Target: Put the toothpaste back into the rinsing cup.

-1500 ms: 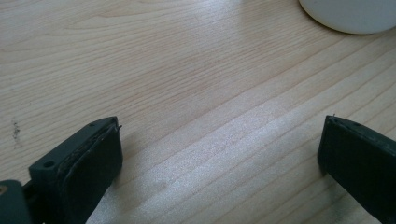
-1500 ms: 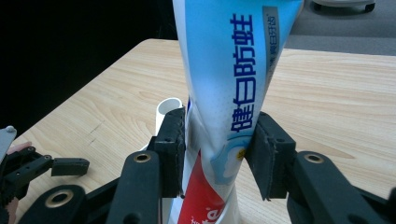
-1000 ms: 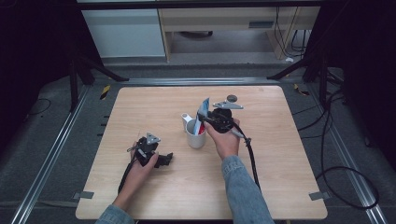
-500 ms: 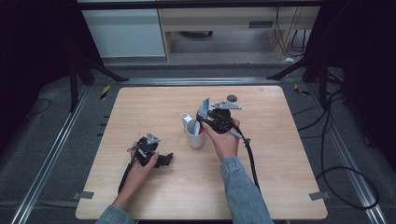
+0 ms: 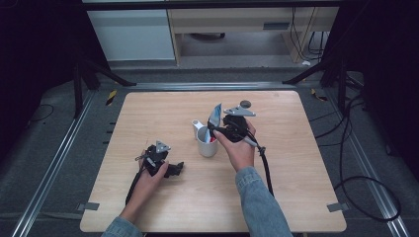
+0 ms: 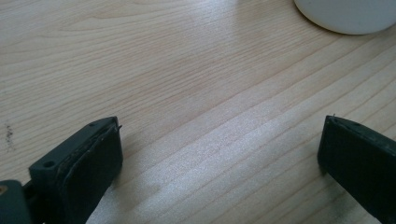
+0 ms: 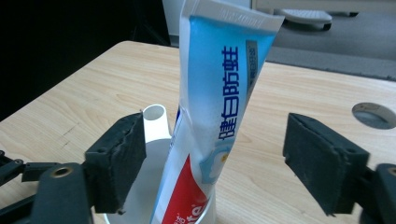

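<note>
A white cup point(image 5: 207, 144) with a handle stands mid-table. A blue, white and red toothpaste tube point(image 5: 215, 114) stands upright in it, leaning slightly. My right gripper point(image 5: 217, 132) is at the cup's right side. In the right gripper view the tube point(image 7: 224, 84) rises between the jaws of that gripper point(image 7: 215, 163), which have just been opening. Neither pad presses on the tube. My left gripper point(image 5: 175, 169) rests low on the table to the left of the cup. It is open, and bare wood lies between the jaws of this gripper point(image 6: 219, 154). The cup's base point(image 6: 348, 16) is farther off.
A round grey grommet point(image 5: 245, 103) is set in the wooden table point(image 5: 296, 187) just behind my right hand. Cables trail from both grippers toward the table's near edge. A white cabinet and shelf stand beyond the far edge.
The right gripper's jaws have spread apart around the toothpaste tube, which stays standing in the cup. Both hands have kept nearly still.
</note>
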A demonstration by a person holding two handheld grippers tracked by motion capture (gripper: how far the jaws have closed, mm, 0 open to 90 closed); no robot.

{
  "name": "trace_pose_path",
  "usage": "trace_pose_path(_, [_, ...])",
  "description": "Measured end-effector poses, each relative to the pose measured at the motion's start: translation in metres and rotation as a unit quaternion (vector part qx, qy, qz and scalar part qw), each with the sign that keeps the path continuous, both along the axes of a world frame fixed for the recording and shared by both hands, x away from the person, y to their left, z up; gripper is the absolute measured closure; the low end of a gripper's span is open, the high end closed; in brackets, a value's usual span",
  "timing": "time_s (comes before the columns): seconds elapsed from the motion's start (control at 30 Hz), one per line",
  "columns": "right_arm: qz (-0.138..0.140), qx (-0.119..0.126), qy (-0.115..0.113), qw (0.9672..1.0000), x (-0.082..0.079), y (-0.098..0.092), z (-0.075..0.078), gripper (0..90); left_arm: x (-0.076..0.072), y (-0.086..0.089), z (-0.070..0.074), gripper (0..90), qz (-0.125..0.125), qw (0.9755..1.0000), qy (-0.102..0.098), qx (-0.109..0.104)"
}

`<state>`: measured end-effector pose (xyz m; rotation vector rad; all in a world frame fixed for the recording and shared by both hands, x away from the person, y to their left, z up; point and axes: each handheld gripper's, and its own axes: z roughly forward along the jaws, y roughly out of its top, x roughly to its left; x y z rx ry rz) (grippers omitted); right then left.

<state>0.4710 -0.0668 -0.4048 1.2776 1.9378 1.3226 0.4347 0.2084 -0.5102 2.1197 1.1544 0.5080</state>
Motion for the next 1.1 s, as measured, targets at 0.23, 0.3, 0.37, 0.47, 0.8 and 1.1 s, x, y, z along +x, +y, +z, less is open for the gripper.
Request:
trace_pose_path(0.23, [-0.004,-0.018,-0.002,0.9998,-0.002,-0.001,0.004,12.0,0.000,0.000,0.000,0.0,-0.001,1.0000,0.001,0.001])
trace_pose_path(0.3, [-0.001,-0.028,-0.001,0.9996,-0.002,-0.001,0.004,10.3,0.000,-0.001,0.000,0.0,-0.001,1.0000,0.001,0.001])
trace_pose_path(0.37, [0.003,-0.040,0.000,0.9992,-0.003,-0.001,0.005,9.0,0.000,-0.001,0.000,0.0,-0.001,1.0000,0.001,0.001])
trace_pose_path(0.47, [0.004,-0.044,-0.001,0.9990,-0.006,-0.002,0.007,8.4,0.000,-0.001,0.000,0.0,-0.001,1.0000,0.001,0.001])
trace_pose_path(0.8, [0.012,-0.057,-0.011,0.9982,-0.016,-0.007,0.018,7.7,0.000,-0.001,0.000,0.0,0.000,1.0000,0.000,0.000])
trace_pose_path(1.1, [0.014,-0.094,-0.014,0.9954,-0.022,-0.015,0.021,8.5,0.000,-0.001,0.000,0.0,0.000,1.0000,-0.001,-0.002])
